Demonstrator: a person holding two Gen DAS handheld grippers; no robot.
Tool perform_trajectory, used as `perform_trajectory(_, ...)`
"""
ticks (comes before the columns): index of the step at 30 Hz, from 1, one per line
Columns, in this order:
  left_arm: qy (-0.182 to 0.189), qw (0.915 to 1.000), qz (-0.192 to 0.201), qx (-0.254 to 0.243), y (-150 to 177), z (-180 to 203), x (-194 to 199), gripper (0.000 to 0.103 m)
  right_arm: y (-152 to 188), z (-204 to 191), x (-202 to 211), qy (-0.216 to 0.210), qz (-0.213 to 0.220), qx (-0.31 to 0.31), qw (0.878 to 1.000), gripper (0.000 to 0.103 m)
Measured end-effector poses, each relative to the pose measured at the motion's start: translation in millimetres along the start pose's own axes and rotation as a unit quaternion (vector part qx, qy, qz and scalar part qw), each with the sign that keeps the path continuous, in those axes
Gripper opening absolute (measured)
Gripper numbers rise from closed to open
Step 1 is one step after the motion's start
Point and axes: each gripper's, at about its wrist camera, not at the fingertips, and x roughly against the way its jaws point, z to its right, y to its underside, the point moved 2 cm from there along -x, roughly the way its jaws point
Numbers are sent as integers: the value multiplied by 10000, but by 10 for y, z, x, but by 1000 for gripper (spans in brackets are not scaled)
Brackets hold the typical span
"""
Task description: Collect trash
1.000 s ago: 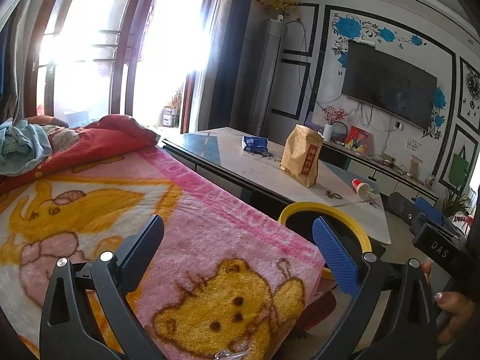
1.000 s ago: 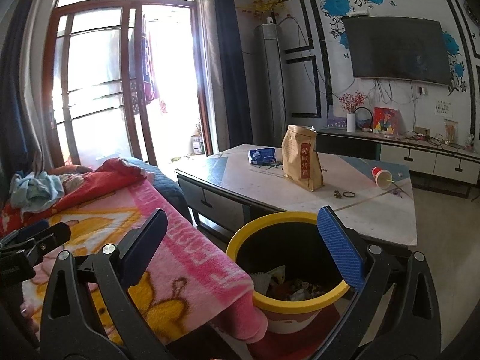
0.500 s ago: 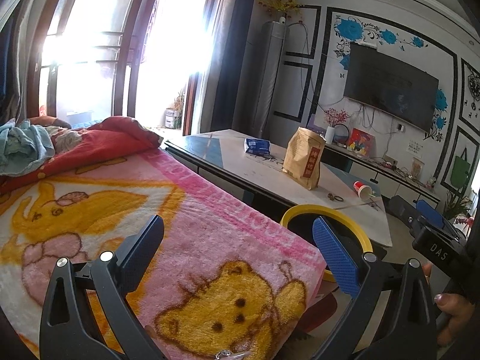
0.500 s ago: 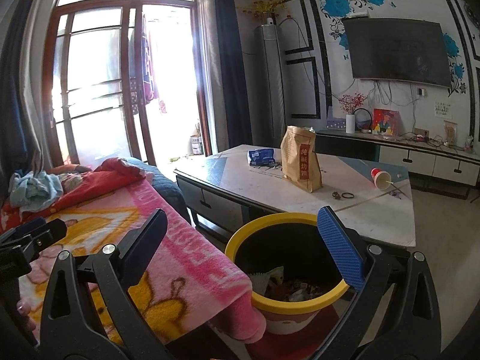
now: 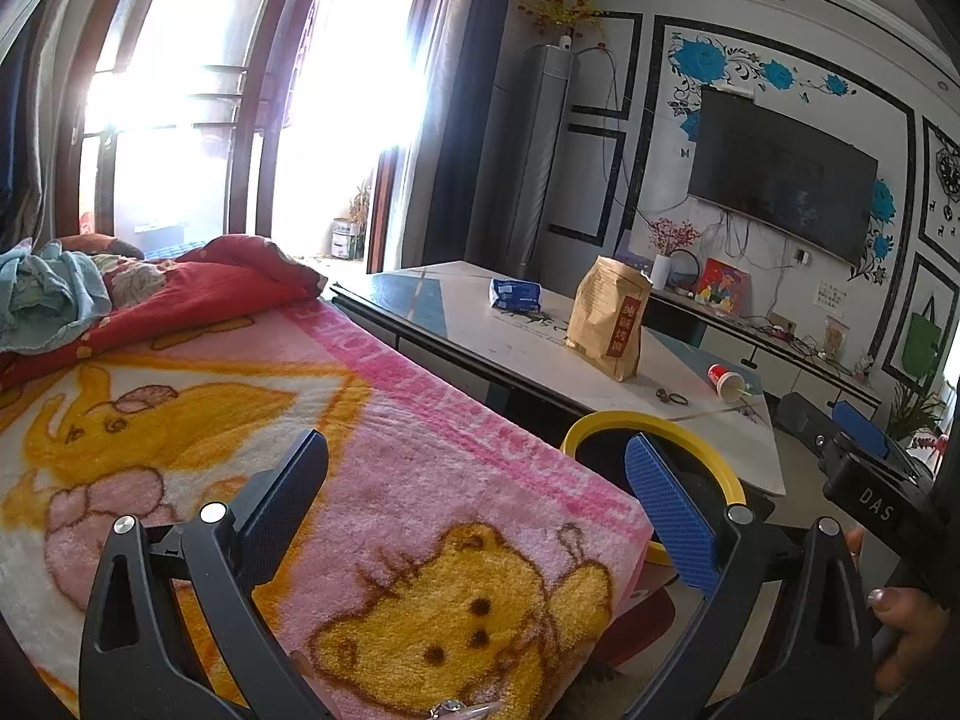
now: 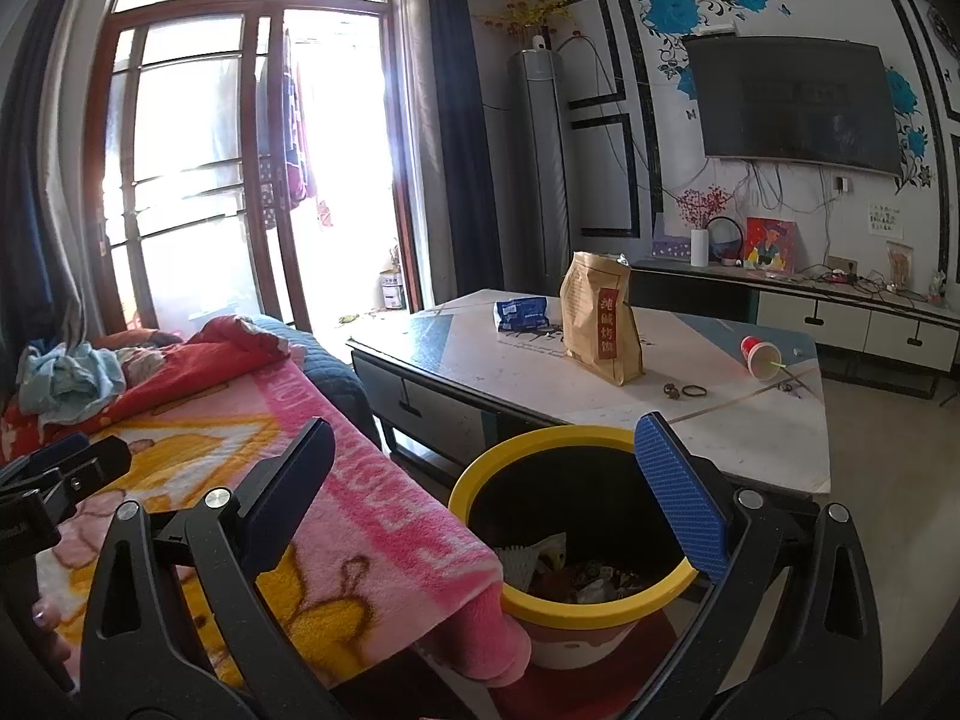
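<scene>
The trash left to collect lies on the tabletop (image 6: 750, 420): a tipped red paper cup (image 6: 761, 355) near the far right edge, a blue wrapper (image 6: 521, 313) towards the back, and a brown paper bag (image 6: 600, 327) standing upright between them. Whether the bag counts as trash cannot be told. A yellow-rimmed bin (image 6: 570, 606) stands on the floor just in front of the tabletop, beside the bed, with crumpled scraps already in its bottom.

Over the last second very little has changed. Both views have crept slightly nearer the tabletop, and the bin and the items on it sit where they did. That suggests a slow approach, with no pick under way.

The right claw (image 6: 480, 498) is spread wide and empty, hanging over the bin's rim. The left claw (image 5: 474, 498) is likewise spread and empty, over the pink cartoon blanket (image 5: 420, 510) on the bed. The cup looks the nearest piece for the right claw, but it is well apart from it yet.
</scene>
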Motion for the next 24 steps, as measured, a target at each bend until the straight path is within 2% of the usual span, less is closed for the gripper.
perform_trajectory(24,-2,10000,13,4,-28,-10,5,97,-7,39,15,19,3,-12,10000,92)
